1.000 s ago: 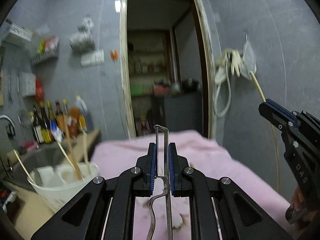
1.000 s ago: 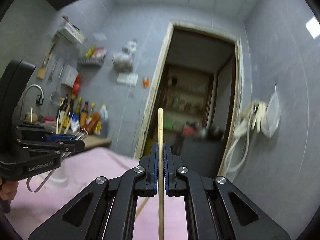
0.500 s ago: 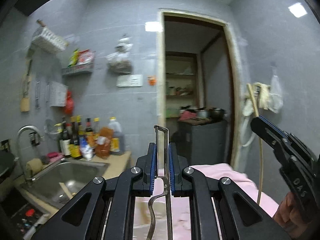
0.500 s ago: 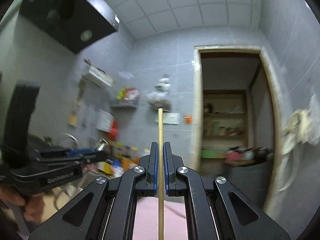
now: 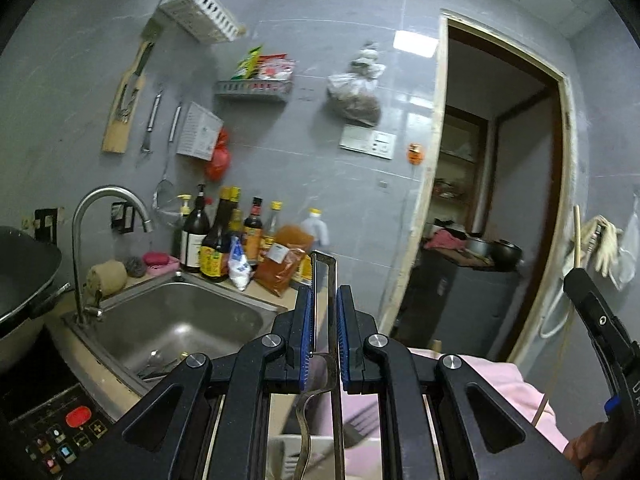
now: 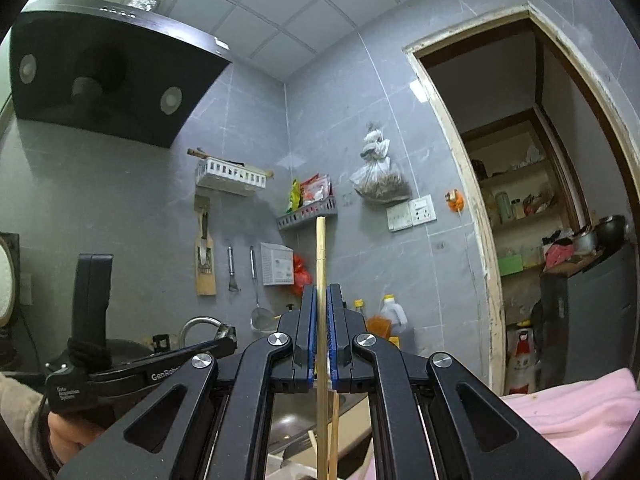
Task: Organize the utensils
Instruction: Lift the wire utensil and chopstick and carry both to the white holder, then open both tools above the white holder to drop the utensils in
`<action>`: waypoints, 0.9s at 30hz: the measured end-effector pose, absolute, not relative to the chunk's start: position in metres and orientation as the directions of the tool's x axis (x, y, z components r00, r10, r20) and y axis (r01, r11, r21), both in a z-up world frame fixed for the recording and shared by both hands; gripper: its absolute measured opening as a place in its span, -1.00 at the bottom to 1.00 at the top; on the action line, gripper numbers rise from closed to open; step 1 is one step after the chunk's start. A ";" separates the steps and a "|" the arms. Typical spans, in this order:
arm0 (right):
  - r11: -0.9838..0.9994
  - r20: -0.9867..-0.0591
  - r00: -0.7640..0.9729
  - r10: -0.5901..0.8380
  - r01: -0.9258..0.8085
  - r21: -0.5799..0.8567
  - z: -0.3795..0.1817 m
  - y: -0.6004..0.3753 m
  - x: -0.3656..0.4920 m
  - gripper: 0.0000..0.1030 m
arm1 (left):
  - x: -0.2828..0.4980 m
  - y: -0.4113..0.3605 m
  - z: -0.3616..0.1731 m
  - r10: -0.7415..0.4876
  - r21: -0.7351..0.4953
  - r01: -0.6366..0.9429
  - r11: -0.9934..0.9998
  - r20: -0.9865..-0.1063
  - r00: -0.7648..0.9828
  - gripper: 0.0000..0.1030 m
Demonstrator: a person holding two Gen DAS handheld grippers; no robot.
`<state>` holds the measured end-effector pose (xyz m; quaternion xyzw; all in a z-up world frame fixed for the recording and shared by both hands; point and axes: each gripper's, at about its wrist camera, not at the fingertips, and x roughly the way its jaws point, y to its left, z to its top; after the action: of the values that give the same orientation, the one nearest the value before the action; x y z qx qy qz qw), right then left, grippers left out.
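Both views swung from pink cloth (image 5: 504, 384) toward steel sink (image 5: 172, 320). Left gripper (image 5: 323, 334) clamps thin metal utensil (image 5: 322, 276) (handle end up); right gripper (image 6: 321, 334) pinches upright bamboo chopstick (image 6: 321, 256).

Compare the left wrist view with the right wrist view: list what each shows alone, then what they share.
Left wrist only: the sink basin, a wok, and the left gripper shut on a metal peeler.
Right wrist only: the range hood and ceiling; the right gripper clamps a chopstick.
Both: white wall basket, hanging bag, doorway, pink cloth.
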<state>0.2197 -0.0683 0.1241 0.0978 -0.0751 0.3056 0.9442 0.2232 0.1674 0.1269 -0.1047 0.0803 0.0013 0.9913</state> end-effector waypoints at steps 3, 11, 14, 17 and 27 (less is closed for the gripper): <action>0.797 0.182 0.808 0.560 -0.585 0.147 0.116 -0.063 0.232 -0.94 | 0.229 0.171 0.124 0.001 -0.214 -0.033 0.976 -0.147 0.989 -0.82; 0.803 0.136 0.819 0.558 -0.574 0.162 0.095 -0.056 0.250 -0.94 | 0.244 0.170 0.114 0.017 -0.240 -0.048 0.970 -0.131 0.991 -0.82; 0.804 0.123 0.820 0.558 -0.572 0.163 0.088 -0.055 0.253 -0.94 | 0.249 0.167 0.105 0.044 -0.228 -0.074 0.971 -0.133 0.990 -0.82; 0.804 0.111 0.821 0.560 -0.571 0.163 0.083 -0.053 0.256 -0.94 | 0.253 0.164 0.095 0.062 -0.218 -0.094 0.971 -0.149 0.987 -0.82; 0.816 0.000 0.817 0.577 -0.576 0.050 0.063 -0.045 0.247 -0.91 | 0.245 0.154 0.069 0.026 -0.151 -0.077 0.986 -0.315 0.949 -0.78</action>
<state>0.2475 -0.0452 0.0630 0.0237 0.0073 0.3027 0.9528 0.2453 0.1537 0.0692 -0.0810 0.1577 0.0263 0.9838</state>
